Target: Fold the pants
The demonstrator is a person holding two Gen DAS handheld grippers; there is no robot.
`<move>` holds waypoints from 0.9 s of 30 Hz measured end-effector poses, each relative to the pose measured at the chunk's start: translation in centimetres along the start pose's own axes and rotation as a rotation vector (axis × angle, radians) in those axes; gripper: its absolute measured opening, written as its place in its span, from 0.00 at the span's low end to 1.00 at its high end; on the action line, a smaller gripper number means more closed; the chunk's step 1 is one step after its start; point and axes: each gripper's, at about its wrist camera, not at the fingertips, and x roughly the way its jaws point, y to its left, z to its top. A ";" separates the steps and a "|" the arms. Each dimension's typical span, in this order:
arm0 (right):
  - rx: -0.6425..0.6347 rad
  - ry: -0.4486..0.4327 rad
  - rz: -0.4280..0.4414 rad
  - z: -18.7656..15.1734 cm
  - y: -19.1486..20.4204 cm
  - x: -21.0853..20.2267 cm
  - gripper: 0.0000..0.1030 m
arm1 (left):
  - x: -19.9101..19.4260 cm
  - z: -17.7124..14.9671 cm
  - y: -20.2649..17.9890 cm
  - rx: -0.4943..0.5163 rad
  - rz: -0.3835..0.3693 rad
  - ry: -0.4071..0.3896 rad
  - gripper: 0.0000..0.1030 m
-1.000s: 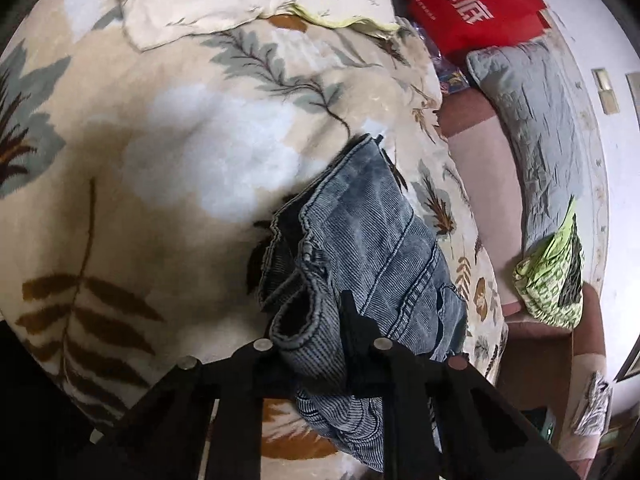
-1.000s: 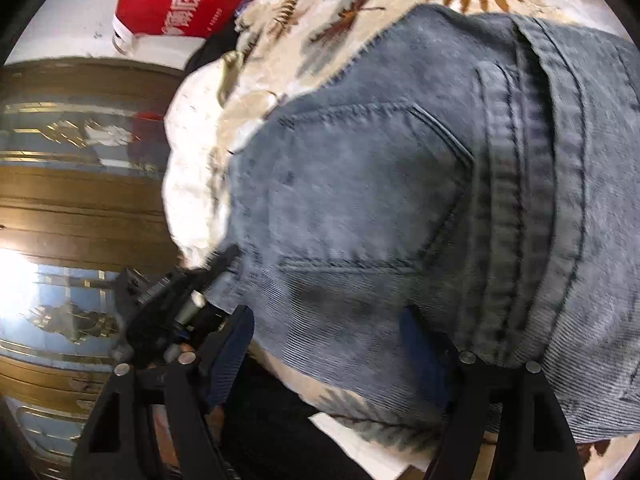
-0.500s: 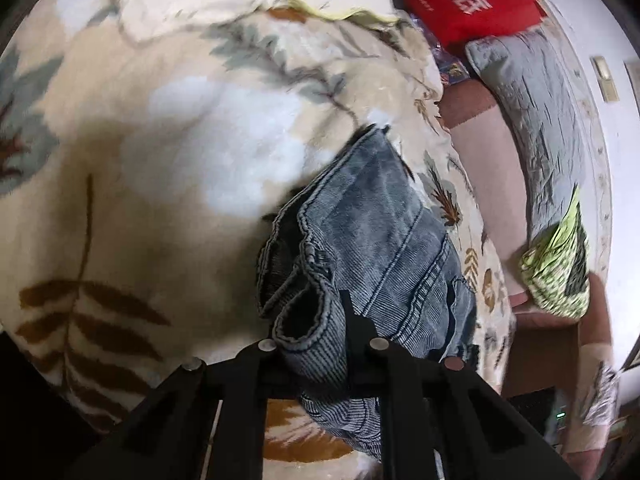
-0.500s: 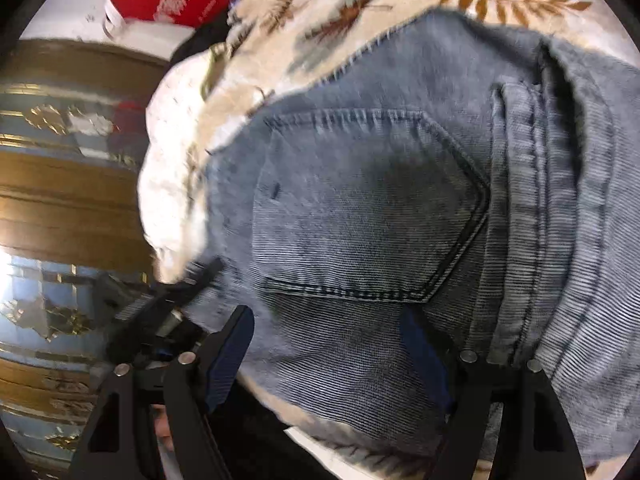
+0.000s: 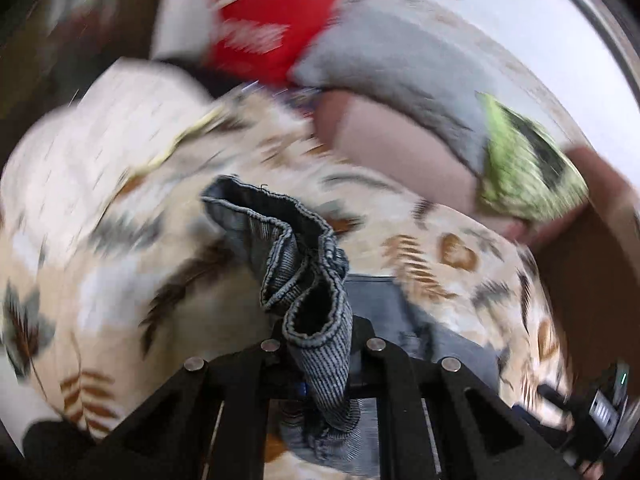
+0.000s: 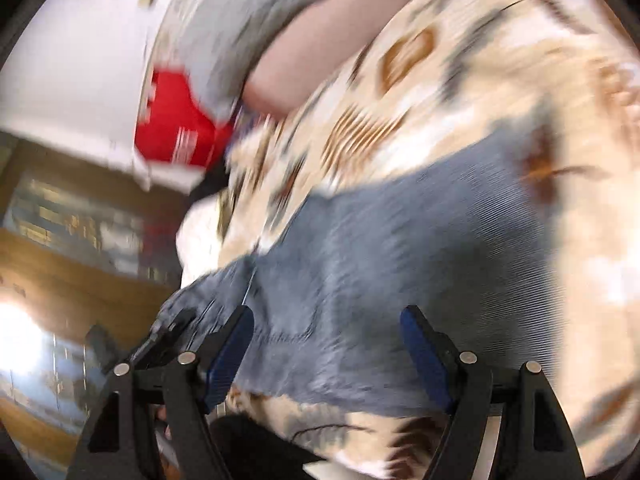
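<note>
Left gripper pinched a bunched fold of the pants at 6 o'clock, right gripper spread wide over denim lying on the leaf-print blanket, both views blurred

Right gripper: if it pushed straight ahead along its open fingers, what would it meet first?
Most likely the denim pants, which fill the gap ahead of the open right gripper, lying on the leaf-print blanket. Motion blur leaves the depth uncertain.
</note>
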 end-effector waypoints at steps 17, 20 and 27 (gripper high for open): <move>0.145 -0.205 -0.050 1.2 -9.2 -9.8 0.76 | 7.4 -14.7 -21.7 0.633 -0.214 0.378 0.49; 0.116 -0.191 -0.054 1.1 -8.4 -8.9 0.76 | 3.9 -11.7 -19.6 0.534 -0.326 0.355 0.55; -0.001 -0.028 -0.043 -0.5 -4.5 -5.1 0.76 | -0.3 -6.2 -8.9 0.321 -0.181 0.116 0.73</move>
